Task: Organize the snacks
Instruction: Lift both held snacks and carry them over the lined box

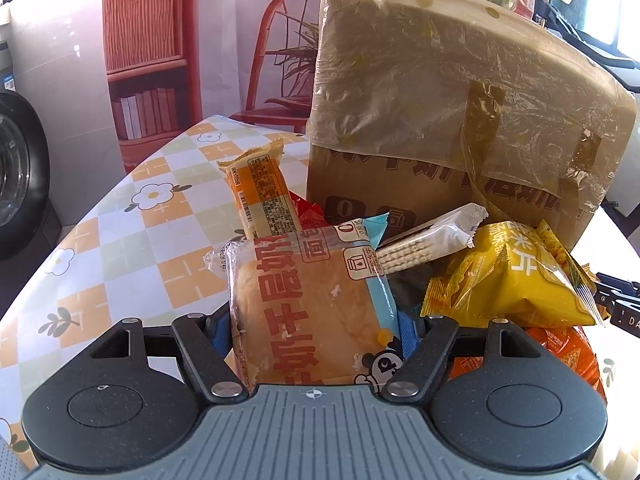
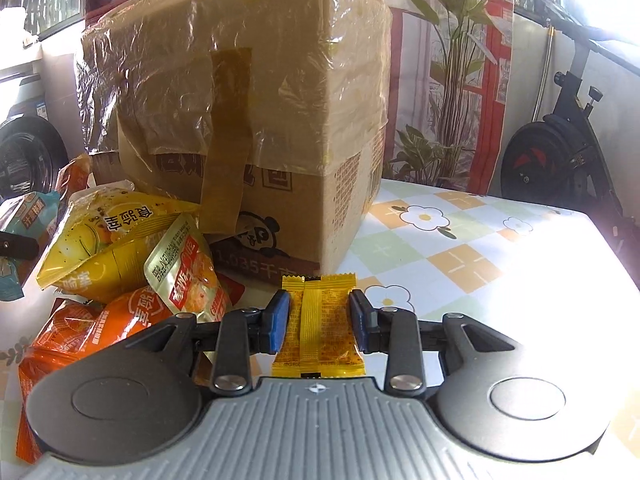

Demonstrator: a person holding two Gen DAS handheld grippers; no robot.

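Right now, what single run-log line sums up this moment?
left tool: shut on bread packet | right tool: shut on small yellow sachet | cardboard box: behind snack pile, on table

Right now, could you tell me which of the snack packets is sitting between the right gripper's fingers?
The small orange-yellow sachet, flat and narrow, lies between the right gripper pads, apart from the heaped bags at the left.

A clear-wrapped bread pack (image 1: 316,312) with red lettering stands on end amid the heaped snacks, while a small yellow sachet (image 2: 318,328) lies seam-up before the taped box (image 2: 256,120).
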